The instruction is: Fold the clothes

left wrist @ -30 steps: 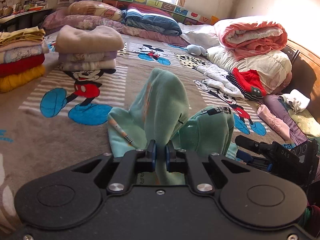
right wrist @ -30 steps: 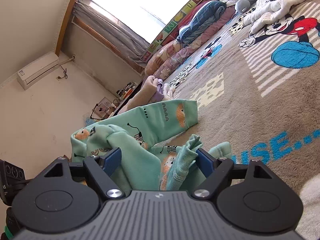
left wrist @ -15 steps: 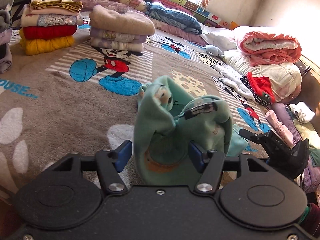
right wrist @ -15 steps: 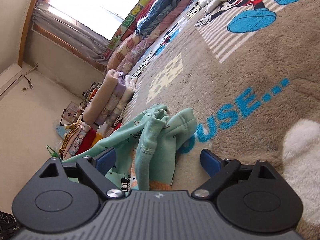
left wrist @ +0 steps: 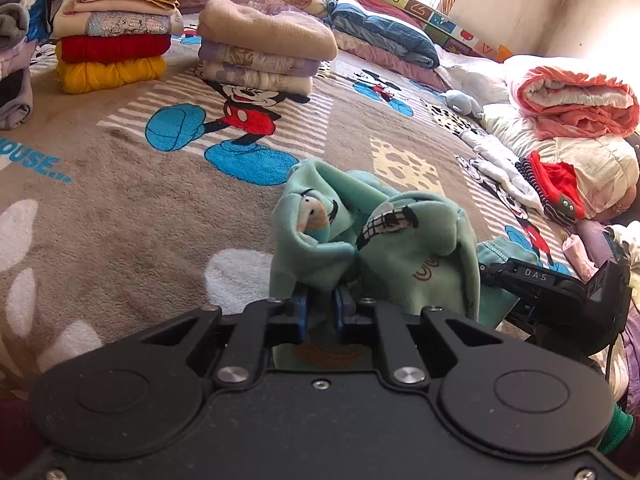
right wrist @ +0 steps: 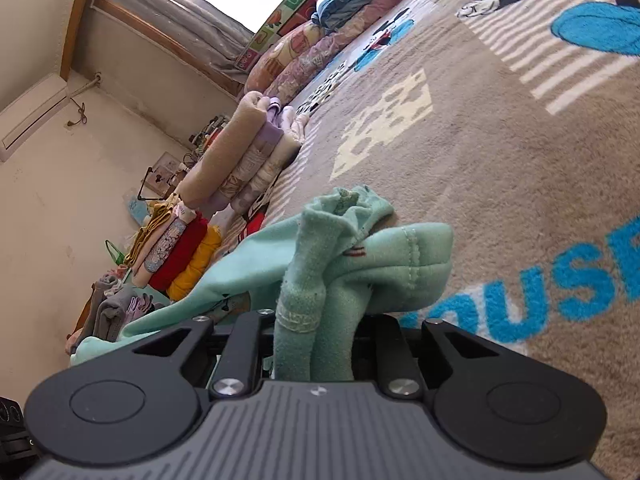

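Bed covered by a brown cartoon-mouse blanket, which fills most of both views. Along its far edge: a row of pillows and a folded blue quilt; on the right, a rolled pink-and-white duvet over a cream bundle, with loose unfolded clothes beside it. Two stacks of folded clothes stand on the blanket: a beige-topped stack and, well apart to its left, a red-and-yellow stack. The mint green garment is bunched in the foreground centre, blocking the blanket behind it. Left gripper: fingers closed on a fold of the garment. Right gripper: fingers drawn together, clamping another bunched section.
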